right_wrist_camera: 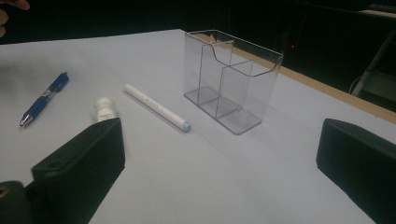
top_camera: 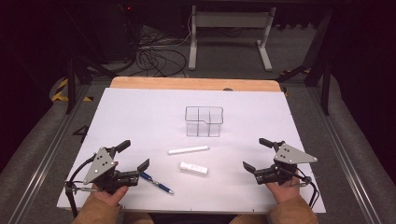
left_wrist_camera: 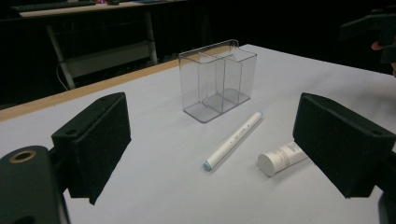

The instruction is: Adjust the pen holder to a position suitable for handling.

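You hold both grippers low at the near edge of the white table (top_camera: 140,107), one per hand, nothing between either pair of jaws. Your left gripper (top_camera: 135,154) sits at the near-left w/ jaws spread wide, and the blue pen (top_camera: 156,182) lies just beside its nearer jaw, tip pointing toward you and to the right. Your right gripper (top_camera: 258,153) sits at the near-right, jaws likewise spread, well apart from the items. Btwn the two grippers lie the white marker (top_camera: 188,150), laid roughly crosswise w/ its pale-blue end cap seen in both gripper views, and, nearer you, the small white tube (top_camera: 193,168) on its side. Behind them, approx. mid-table, stands the clear plastic organizer (top_camera: 204,121), upright, split into compartments, all empty. A wooden edge (top_camera: 194,83) runs along the table's far side; cables (top_camera: 156,58) and a desk frame (top_camera: 231,32) sit on the dark floor beyond.
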Demonstrator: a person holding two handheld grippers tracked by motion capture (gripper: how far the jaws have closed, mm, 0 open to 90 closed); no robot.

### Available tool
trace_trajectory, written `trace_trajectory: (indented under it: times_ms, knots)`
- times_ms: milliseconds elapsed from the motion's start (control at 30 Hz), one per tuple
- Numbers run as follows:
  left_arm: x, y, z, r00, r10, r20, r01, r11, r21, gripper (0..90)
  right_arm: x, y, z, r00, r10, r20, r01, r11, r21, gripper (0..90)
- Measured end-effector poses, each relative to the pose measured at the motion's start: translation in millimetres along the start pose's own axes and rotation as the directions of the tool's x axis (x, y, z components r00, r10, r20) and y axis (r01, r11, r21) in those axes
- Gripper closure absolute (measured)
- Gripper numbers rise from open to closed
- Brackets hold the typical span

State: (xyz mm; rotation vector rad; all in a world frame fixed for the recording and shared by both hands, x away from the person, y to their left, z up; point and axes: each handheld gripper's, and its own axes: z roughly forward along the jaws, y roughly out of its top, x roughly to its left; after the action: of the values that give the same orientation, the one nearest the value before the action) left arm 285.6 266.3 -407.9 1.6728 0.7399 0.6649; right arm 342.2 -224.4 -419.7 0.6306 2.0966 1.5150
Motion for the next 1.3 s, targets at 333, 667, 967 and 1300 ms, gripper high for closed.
trace_trajectory:
  times_ms: [333,667,967,1300]
  knots:
    - [1.6,0.7,-1.9,0.9998,0.019,-0.008,-0.019,0.9998,0.011,12.2,1.1,1.0,0.7,1.0000,0.005,0.004,-0.005,1.000,0.003,3.2]
    - [3.5,1.1,-4.1,0.9998,0.014,-0.016,-0.014,0.9998,0.012,12.6,2.7,2.0,2.0,0.9999,0.012,-0.003,-0.012,1.000,0.002,4.6]
    - [5.8,1.5,-5.2,0.9999,0.003,-0.014,-0.003,0.9998,0.018,13.5,6.2,9.9,12.4,0.9994,0.019,-0.031,-0.019,1.000,0.006,5.1]
    - [5.8,2.4,-5.5,0.9997,0.009,-0.021,-0.008,0.9997,0.022,13.6,16.3,20.0,27.3,0.9973,0.010,-0.072,-0.008,1.000,0.022,5.4]
